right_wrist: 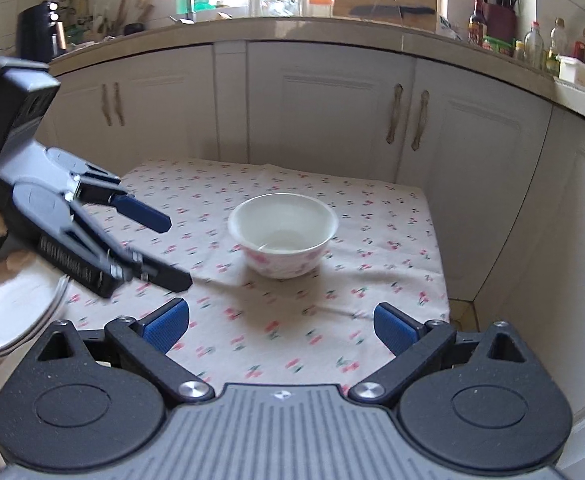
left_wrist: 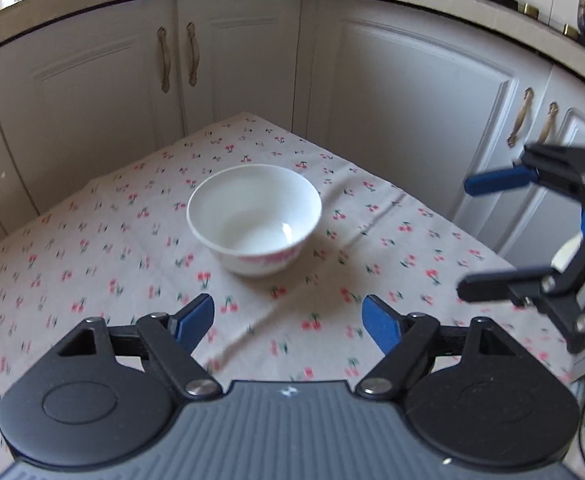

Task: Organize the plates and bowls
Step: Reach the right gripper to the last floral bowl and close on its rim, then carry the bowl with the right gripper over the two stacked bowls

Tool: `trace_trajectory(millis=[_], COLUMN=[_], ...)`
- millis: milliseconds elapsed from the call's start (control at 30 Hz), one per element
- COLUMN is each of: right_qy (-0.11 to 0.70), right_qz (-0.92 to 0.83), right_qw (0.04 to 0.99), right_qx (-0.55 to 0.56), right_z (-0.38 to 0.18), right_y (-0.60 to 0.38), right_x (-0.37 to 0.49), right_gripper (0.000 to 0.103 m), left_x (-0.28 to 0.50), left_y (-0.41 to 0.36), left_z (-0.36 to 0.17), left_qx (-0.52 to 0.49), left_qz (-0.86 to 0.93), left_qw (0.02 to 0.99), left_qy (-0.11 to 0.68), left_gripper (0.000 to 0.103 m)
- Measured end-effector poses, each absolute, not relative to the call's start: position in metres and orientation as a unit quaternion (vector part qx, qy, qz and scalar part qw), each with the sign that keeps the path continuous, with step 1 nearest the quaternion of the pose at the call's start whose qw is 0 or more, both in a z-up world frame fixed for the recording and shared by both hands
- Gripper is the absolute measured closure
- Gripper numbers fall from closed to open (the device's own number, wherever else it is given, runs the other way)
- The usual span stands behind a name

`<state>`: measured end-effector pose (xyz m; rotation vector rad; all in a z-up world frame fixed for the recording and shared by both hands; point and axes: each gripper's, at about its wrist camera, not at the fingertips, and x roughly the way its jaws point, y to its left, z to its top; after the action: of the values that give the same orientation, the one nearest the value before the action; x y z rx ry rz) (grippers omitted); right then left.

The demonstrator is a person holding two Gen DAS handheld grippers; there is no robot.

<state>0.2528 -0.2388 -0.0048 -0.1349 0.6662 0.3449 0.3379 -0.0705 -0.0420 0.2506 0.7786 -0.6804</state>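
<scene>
We see one white bowl with a pink floral band, upright and empty, near the middle of the desk, which is covered by a cherry-print cloth. Nothing touches the bowl.

Left gripper: fingers parted, nothing between them, aimed down at the cloth just short of the bowl. In the right wrist view the same left gripper comes in from the left side, its blue pad and black finger spread and well clear of the bowl.

Right gripper: fingers likewise parted and empty, with the bowl ahead of the gap. In the left wrist view it hangs at the right edge, apart from the bowl.

A stack of white plates sits at the lower left of the right wrist view, under the left gripper; a person's fingertips show beside it. We judge the stack to be the collecting spot, hence its place off to one side.

Judgement: both tools hang open because the bowl is the remaining loose piece and has not yet been gripped. Its thin rim suits a pinch over the near wall; the glazed surface may slip.
</scene>
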Motion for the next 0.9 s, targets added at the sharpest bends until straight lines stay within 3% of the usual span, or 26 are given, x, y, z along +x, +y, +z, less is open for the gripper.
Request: trace_trajectory(millis=[467,900], right_qy=[0.382,0.416], right_qz=[0.192,0.212], right_qw=[0.903,0.884], right_qx=[-0.042,0.012], right_z=[-0.026,-0.050], right_y=[-0.237,-0.234], right_x=[0.379,0.433], right_gripper=[0.015,0.039], left_x=[0.384,0.394], left_y=[-0.089,-0.095], left_z=[-0.076,-0.082], left_qx=[0.129,0.138], left_qz=[-0.296,-0.305], left_qw=[0.872,0.875], left_qy=[0.367,0.349], left_gripper=[0.022,0.023])
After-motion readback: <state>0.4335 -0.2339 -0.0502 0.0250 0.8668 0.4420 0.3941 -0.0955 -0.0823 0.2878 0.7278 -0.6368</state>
